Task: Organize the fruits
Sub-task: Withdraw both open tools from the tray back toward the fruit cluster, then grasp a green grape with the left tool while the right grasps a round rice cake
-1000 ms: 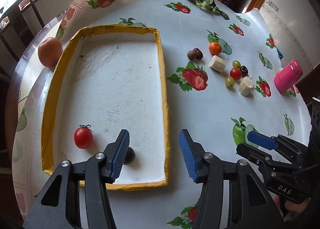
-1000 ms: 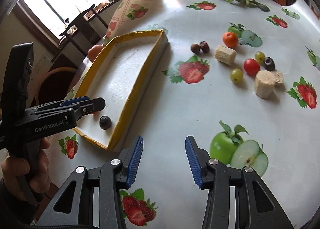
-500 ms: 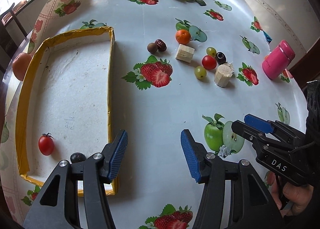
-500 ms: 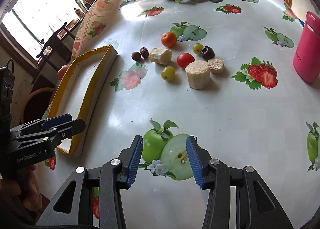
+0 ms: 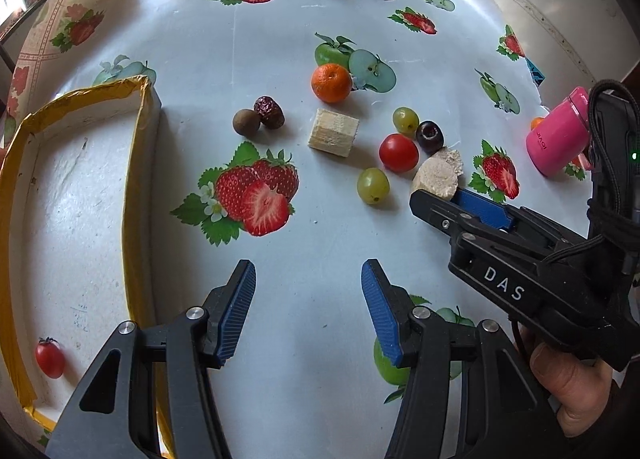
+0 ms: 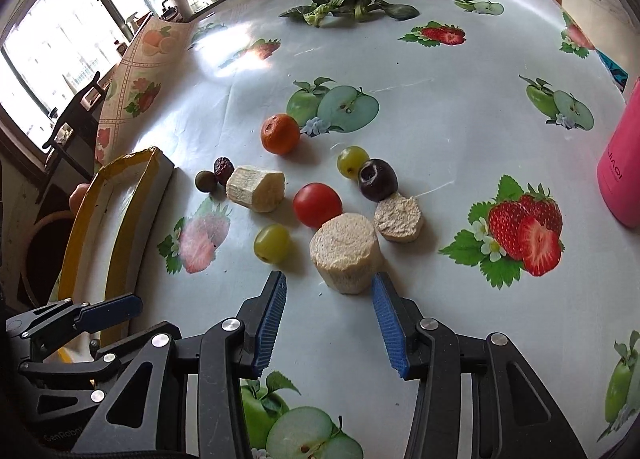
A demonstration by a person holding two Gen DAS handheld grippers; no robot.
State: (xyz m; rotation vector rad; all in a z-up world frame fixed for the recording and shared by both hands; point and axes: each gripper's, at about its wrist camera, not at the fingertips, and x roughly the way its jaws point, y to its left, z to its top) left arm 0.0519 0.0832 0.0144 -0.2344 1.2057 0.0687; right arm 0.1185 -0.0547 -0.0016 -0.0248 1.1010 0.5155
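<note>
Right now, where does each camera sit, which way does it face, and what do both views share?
Left wrist: on the left hand-held gripper, angled down at the tray; right hand-held gripper and a hand show.
Right wrist: on the right hand-held gripper, angled down at the pale cylinder; the left one shows.
Shared: tangerine, cherry tomato.

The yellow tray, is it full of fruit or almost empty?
Almost empty. In the left wrist view the yellow tray shows one small red tomato near its corner; the rest of the visible white floor is bare. Its near end is hidden.
</note>
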